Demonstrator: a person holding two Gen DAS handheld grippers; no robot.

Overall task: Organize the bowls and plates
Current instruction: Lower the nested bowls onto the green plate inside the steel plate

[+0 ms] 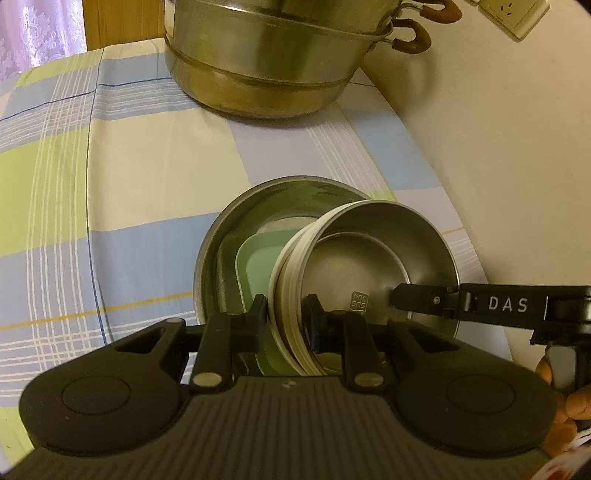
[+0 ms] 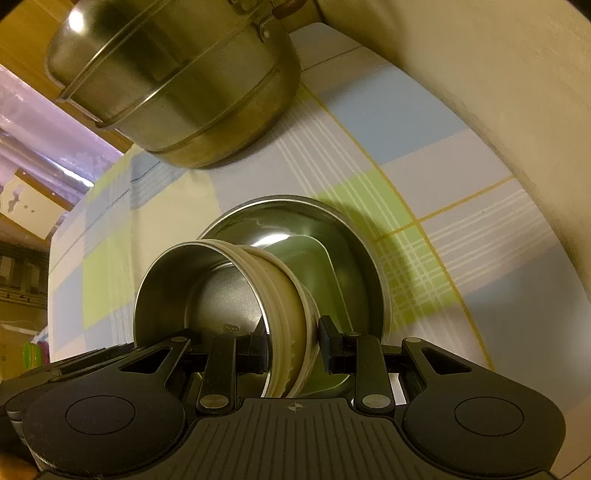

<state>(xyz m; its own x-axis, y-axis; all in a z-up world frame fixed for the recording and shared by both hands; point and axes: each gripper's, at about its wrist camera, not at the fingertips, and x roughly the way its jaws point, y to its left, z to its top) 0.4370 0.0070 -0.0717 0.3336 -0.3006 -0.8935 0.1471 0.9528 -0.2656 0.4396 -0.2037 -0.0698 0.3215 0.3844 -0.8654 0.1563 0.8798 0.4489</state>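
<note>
Steamer pot is seen at the back of the checked worktop, a steel basin nearer, with a green plate inside and a tilted bowl clamped at opposite rim walls by left tongs and right tongs.

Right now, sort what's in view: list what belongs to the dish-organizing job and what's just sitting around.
In the job:
- small steel bowl, gripped at its rim by left gripper and right gripper
- green plate
- large steel bowl underneath

Lying about:
- stacked steamer pot
- power strip
- checked tablecloth
</note>
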